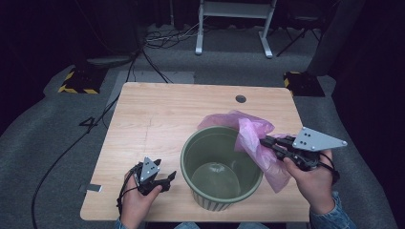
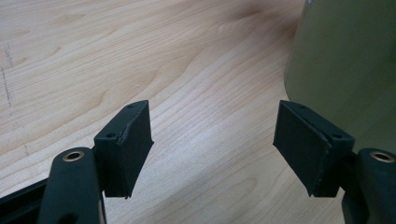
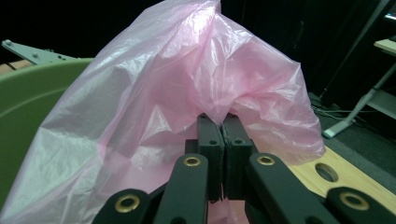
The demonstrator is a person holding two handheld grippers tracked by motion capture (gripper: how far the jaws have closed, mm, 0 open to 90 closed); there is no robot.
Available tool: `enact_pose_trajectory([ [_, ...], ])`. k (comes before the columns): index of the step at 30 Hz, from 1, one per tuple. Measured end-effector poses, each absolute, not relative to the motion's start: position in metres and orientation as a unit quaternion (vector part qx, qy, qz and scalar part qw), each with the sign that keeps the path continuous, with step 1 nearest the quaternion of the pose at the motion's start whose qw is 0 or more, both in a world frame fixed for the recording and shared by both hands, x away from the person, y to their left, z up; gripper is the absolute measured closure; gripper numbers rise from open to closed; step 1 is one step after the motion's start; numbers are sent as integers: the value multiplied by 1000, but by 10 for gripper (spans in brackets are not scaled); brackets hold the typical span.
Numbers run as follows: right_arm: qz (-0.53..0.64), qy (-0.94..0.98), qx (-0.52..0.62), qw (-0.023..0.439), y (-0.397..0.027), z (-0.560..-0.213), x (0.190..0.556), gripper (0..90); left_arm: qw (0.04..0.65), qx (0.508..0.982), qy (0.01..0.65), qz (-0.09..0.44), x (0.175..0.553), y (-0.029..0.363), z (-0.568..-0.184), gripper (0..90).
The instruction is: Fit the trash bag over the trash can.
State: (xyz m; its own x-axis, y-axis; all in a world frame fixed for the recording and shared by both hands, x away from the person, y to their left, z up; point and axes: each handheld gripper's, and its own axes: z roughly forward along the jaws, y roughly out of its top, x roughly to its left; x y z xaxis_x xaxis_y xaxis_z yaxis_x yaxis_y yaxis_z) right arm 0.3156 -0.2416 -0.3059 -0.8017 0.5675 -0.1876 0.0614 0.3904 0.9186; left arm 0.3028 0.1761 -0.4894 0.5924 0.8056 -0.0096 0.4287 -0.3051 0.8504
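A green ribbed bucket stands on the wooden table, front and centre. A thin pink plastic bag hangs over its right rim and down outside its wall. My right gripper is shut on a fold of the pink bag just right of the rim, lifting it clear of the table. Left of the bucket, my left gripper rests low near the table's front edge, open, nothing between its pads. The bucket's wall stands just right of that gripper.
The table has a round cable hole at its far edge. Beyond the table lie floor cables, a white desk frame and two yellow-black striped blocks. Bare tabletop stretches left of and behind the bucket.
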Motion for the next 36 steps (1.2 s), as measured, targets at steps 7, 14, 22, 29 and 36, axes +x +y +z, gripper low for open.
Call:
enact_pose_trajectory([
  [7, 524, 796, 189, 236, -227, -303, 323, 886, 440, 775, 397, 219, 305, 176, -483, 274],
  [14, 527, 799, 180, 227, -214, -302, 329, 885, 432, 774, 406, 221, 308, 182, -481, 257],
  [22, 530, 805, 162, 213, -193, -301, 332, 884, 430, 773, 407, 228, 312, 185, -477, 241],
  [29, 536, 809, 139, 196, -174, -303, 334, 883, 434, 771, 402, 235, 315, 187, -472, 234],
  [36, 540, 813, 127, 178, -163, -308, 332, 881, 449, 762, 408, 227, 317, 187, -466, 223],
])
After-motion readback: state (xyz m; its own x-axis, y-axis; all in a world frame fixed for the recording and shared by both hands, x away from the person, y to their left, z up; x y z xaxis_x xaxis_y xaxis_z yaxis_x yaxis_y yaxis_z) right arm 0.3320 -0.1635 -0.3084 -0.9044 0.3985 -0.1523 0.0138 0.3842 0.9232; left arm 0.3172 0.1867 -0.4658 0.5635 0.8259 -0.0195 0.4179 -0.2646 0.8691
